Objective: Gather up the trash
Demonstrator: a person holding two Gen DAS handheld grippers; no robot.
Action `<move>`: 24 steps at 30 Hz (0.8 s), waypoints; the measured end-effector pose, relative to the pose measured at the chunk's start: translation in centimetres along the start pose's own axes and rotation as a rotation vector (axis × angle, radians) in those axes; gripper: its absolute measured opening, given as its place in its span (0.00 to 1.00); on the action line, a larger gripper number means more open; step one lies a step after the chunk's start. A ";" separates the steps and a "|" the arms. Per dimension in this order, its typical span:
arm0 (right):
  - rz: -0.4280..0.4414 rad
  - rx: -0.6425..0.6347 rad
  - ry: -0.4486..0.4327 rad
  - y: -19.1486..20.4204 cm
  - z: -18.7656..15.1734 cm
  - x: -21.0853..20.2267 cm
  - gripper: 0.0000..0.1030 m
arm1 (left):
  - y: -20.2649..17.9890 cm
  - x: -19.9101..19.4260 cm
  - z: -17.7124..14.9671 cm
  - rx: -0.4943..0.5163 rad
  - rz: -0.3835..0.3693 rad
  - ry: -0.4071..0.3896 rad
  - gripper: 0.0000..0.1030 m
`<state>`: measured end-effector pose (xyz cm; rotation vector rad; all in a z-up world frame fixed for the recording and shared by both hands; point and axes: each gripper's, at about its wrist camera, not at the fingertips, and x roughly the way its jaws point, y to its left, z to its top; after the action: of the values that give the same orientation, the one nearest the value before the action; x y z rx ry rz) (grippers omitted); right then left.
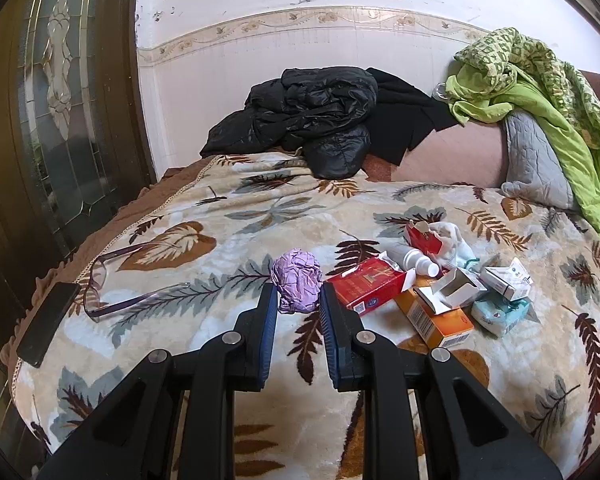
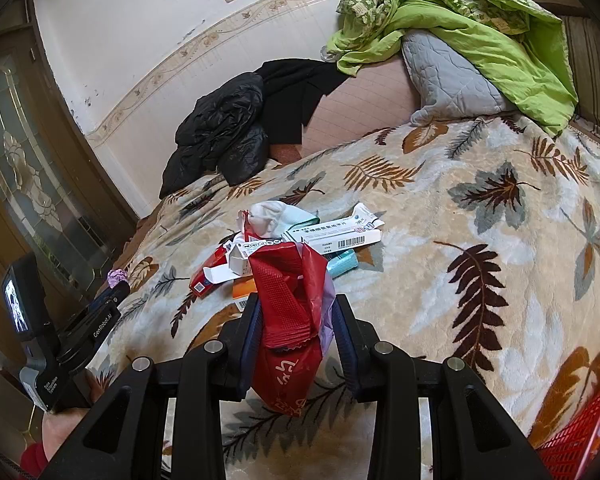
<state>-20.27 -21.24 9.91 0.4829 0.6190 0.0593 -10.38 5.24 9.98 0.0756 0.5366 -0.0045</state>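
A crumpled purple paper ball (image 1: 297, 285) lies on the leaf-patterned blanket (image 1: 228, 216). My left gripper (image 1: 299, 300) is open, its fingertips on either side of the ball's near end. To its right lies a pile of trash: a red carton (image 1: 366, 285), an orange box (image 1: 436, 320), a white bottle (image 1: 416, 259), small white boxes (image 1: 504, 278) and a tissue pack (image 1: 500, 312). My right gripper (image 2: 298, 312) is shut on a red plastic wrapper (image 2: 290, 304) with a pale purple piece beside it, held above the blanket near the pile (image 2: 300, 232).
Purple-framed glasses (image 1: 112, 280) and a black phone (image 1: 48, 324) lie near the bed's left edge. Black clothing (image 1: 312, 120), a grey pillow (image 1: 536, 164) and a green quilt (image 1: 540, 92) sit at the far end. A red basket (image 2: 580, 432) is at the lower right.
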 end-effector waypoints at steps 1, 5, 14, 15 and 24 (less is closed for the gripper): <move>0.000 0.000 0.000 0.0 0.0 0.0 0.37 | 0.0 0.0 0.0 -0.001 0.001 0.000 0.20; 0.000 0.000 0.000 0.0 0.0 0.0 0.37 | 0.0 0.0 0.0 0.000 0.000 -0.002 0.20; 0.000 -0.001 -0.002 0.0 0.0 0.0 0.37 | -0.3 0.0 -0.1 0.008 -0.010 0.001 0.20; -0.001 0.000 -0.001 0.0 0.0 0.0 0.37 | -0.4 0.0 -0.1 0.010 -0.013 0.001 0.20; -0.001 0.001 -0.001 0.1 0.1 -0.1 0.37 | -1.1 -0.2 -0.3 0.037 -0.052 0.003 0.20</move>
<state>-20.31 -21.23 10.02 0.4835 0.6179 0.0581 -10.70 4.11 9.76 0.0979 0.5417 -0.0648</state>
